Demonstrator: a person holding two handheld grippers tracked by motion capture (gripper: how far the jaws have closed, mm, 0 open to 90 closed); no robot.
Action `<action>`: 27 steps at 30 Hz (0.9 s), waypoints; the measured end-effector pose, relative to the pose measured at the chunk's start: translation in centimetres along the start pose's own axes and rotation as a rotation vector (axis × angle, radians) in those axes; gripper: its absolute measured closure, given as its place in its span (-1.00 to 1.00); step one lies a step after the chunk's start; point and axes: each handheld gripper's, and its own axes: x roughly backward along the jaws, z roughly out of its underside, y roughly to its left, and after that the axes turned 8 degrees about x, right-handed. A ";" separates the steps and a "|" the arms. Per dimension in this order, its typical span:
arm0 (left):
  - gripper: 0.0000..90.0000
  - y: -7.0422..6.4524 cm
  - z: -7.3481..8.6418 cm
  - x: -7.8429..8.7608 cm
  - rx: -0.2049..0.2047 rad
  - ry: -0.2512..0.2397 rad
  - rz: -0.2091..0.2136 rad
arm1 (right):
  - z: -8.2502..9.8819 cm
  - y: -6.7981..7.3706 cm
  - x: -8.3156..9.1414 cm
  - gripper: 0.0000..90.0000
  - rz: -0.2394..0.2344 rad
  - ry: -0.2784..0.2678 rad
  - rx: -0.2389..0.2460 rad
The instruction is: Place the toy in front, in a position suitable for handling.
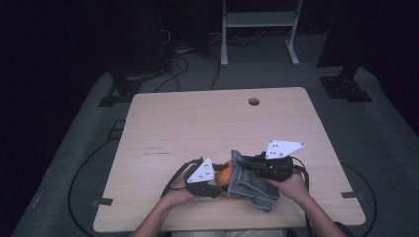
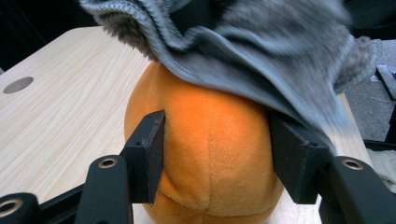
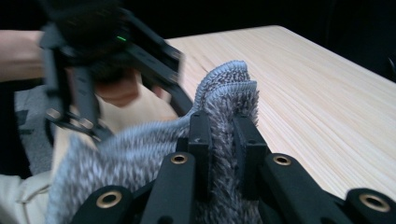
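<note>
Orange plush ball (image 2: 210, 154): round, soft, seam running down face, sits on table near front edge, about six o'clock of tabletop. Grey fuzzy cloth (image 1: 253, 183): ribbed hem, bunched in folds, draped over ball's top and its three o'clock side, one fold raised upright (image 3: 229, 88), lower end trailing toward table's front edge.

free: far half of table (image 1: 197, 118) w/ hole (image 1: 254, 101); blocked: towel (image 1: 254, 185) over plush ball (image 1: 225, 175)

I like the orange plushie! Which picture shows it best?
The left gripper view: the orange plushie is close up, under the grey cloth. The high view shows an orange sliver. The right gripper view shows cloth.
</note>
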 end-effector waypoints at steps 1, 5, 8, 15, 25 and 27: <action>-0.10 0.0 0.1 0.0 -0.002 0.002 0.003 | 0.5 -0.4 0.3 0.76 0.011 0.004 -0.017; -0.12 0.3 0.4 0.2 0.003 -0.003 0.019 | 2.3 -1.5 1.5 0.76 0.053 0.014 -0.070; -0.15 0.4 0.4 0.2 0.009 -0.008 0.024 | 3.8 -2.3 2.2 0.76 0.064 0.010 -0.130; -0.20 0.7 0.7 0.4 0.025 -0.006 0.034 | 4.9 -2.7 3.7 0.76 0.066 -0.014 -0.178; -0.21 1.2 1.1 0.8 0.058 0.002 0.033 | 5.2 -2.7 2.5 0.75 0.021 -0.025 -0.204; -0.21 1.3 1.2 0.9 0.066 0.002 0.034 | 5.6 -2.8 2.8 0.75 0.041 0.001 -0.214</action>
